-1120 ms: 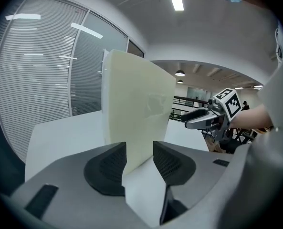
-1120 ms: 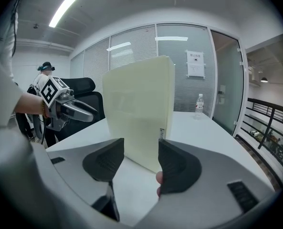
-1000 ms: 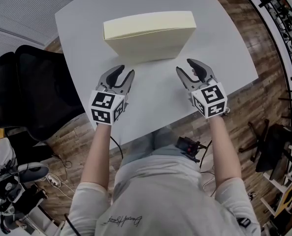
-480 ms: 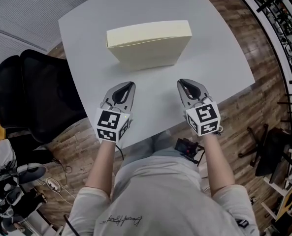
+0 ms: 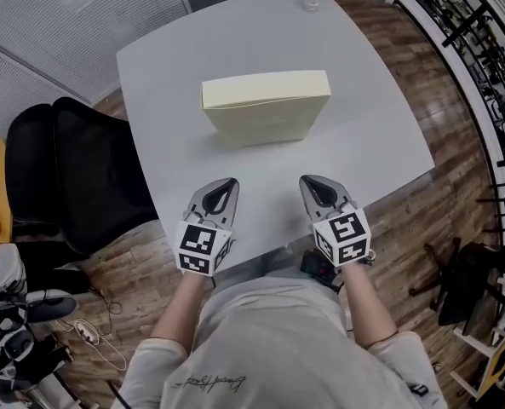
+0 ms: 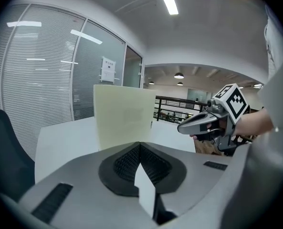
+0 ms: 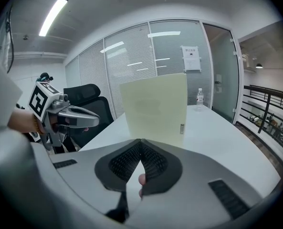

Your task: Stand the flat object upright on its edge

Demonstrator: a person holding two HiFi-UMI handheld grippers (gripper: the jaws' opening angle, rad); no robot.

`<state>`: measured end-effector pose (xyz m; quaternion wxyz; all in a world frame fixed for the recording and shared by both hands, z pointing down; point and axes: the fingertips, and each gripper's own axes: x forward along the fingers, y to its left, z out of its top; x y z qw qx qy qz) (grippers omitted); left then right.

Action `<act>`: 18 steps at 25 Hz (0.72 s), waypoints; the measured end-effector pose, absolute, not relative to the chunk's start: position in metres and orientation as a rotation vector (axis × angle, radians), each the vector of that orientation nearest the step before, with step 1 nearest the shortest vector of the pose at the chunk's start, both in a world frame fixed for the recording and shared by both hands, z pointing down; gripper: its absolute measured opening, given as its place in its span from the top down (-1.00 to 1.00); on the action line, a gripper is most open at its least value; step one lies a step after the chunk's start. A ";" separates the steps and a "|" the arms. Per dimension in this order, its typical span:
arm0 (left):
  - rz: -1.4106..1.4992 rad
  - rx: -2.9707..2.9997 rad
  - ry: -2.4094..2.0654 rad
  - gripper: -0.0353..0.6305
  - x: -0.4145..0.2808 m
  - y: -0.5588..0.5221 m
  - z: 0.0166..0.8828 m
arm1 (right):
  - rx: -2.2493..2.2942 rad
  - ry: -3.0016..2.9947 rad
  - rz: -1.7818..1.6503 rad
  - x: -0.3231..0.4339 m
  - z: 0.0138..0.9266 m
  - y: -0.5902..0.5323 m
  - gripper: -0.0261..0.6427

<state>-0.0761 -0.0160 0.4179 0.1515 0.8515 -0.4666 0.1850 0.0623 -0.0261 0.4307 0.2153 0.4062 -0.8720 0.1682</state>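
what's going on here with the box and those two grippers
A person holds a gripper in each hand near the front edge of a grey table. The pale flat box stands upright on its edge mid-table, touched by neither. The left gripper and right gripper are both shut and empty, the right's jaws having just closed.

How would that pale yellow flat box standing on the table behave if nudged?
Likely tips easily: the pale yellow flat box stands on a narrow edge. Probably stiff: its faces look flat. May slide on the smooth grey table.
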 end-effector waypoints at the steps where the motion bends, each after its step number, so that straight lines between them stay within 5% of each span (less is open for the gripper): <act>1: 0.521 2.445 -1.340 0.86 -0.076 -0.014 0.418 | 1.122 -2.417 0.464 0.060 0.430 -0.025 0.85; 18: 0.446 2.480 -1.263 0.86 -0.064 0.008 0.411 | 1.076 -2.454 0.451 0.040 0.422 -0.007 0.85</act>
